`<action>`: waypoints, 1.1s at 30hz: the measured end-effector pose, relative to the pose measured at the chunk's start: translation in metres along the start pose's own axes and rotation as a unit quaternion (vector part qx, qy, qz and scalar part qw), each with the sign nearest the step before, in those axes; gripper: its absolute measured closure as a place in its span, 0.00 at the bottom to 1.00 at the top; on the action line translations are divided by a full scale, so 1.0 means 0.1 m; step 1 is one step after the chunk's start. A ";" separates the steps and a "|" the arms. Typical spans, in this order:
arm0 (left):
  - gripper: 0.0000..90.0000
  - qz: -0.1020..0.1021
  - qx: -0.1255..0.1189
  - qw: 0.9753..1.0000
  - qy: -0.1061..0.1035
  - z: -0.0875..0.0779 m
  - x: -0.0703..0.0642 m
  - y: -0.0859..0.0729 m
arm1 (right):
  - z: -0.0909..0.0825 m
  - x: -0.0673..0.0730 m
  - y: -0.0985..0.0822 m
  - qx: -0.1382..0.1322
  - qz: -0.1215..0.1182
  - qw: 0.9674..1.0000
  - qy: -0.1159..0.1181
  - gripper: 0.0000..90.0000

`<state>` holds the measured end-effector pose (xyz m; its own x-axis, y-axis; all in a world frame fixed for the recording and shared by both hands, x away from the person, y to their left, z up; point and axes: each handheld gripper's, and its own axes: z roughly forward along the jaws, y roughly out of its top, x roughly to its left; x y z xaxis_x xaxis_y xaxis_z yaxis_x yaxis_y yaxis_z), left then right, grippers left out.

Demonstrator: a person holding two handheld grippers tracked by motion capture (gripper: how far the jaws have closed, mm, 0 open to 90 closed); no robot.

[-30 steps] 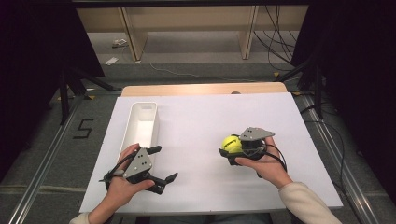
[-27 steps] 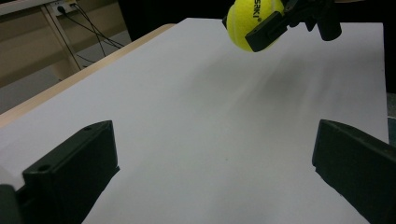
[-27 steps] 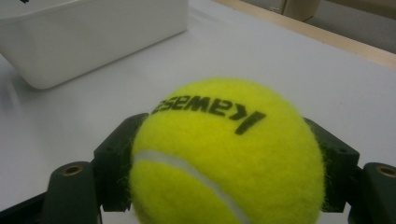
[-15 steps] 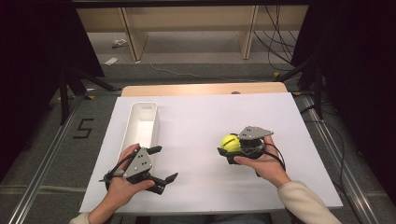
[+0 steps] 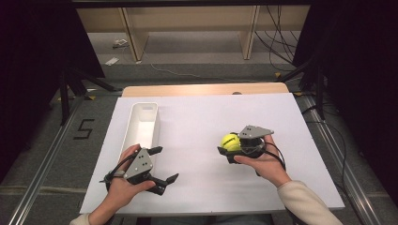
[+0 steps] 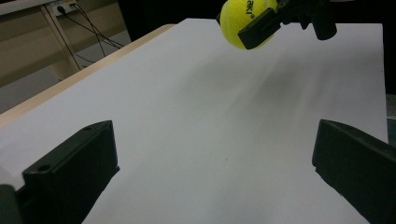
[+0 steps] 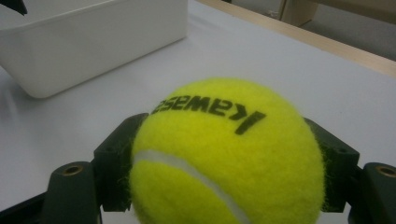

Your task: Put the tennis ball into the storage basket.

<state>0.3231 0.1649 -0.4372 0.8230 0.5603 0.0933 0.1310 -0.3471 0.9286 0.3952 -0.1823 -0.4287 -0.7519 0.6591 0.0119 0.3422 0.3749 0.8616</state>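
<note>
A yellow tennis ball (image 5: 230, 142) sits between the jaws of my right gripper (image 5: 226, 151), which is shut on it a little above the white sheet, right of centre. In the right gripper view the ball (image 7: 224, 158) is pressed by both black pads and carries upside-down black lettering. My left gripper (image 5: 165, 165) rests near the front left of the sheet, its jaws wide apart and nothing between them. The left gripper view looks across the bare sheet toward the ball (image 6: 243, 22) held by the other gripper.
A long white bin (image 5: 142, 125) stands left of centre on the white sheet (image 5: 197, 117), just beyond my left hand; it appears in the right gripper view as the white bin (image 7: 93, 42). The wooden table edge (image 5: 206, 89) runs along the far side. Cables and shelf legs lie beyond.
</note>
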 end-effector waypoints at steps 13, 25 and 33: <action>0.00 0.001 0.000 1.000 0.001 0.00 0.00 0.00 | 0.04 0.01 0.05 -0.003 0.001 1.000 0.002 0.29; 0.00 0.001 0.000 1.000 0.002 -0.01 0.00 0.00 | 0.08 0.03 0.09 -0.004 -0.003 1.000 0.006 0.29; 0.00 0.001 0.000 1.000 0.002 -0.01 0.00 0.00 | 0.10 0.05 0.11 -0.007 -0.004 1.000 0.007 0.29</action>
<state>0.3233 0.1655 -0.4368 0.8215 0.5619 0.0966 0.1291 -0.3484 0.9284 0.4006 -0.1686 -0.4240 -0.7620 0.6475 0.0112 0.3279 0.3708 0.8689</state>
